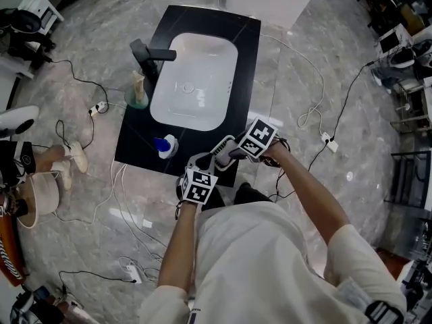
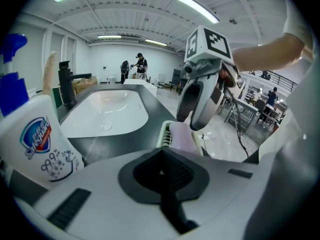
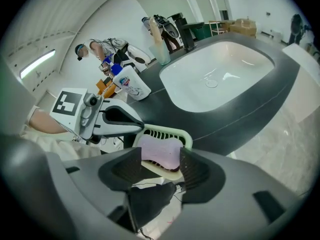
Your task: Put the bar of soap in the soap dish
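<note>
Right gripper (image 3: 159,166): jaws apart by the width of the pink bar of soap (image 3: 160,151) and clamped on it, with a pad against each side of its near end. The soap sits low centre in the right gripper view and lies in the pale green slotted soap dish (image 3: 167,132), whose rim shows just past it. Left gripper (image 2: 162,171): jaws together, nothing between them. It is just beside the dish on the near side, and in the left gripper view the soap and dish show right of centre, just beyond its tips. The dish sits at the front edge of the black counter (image 1: 138,137). A white bottle (image 2: 37,139) with a blue cap stands at the left. Farther back are the white sink (image 1: 196,79) and the black faucet (image 1: 148,54) at its left rim.
</note>
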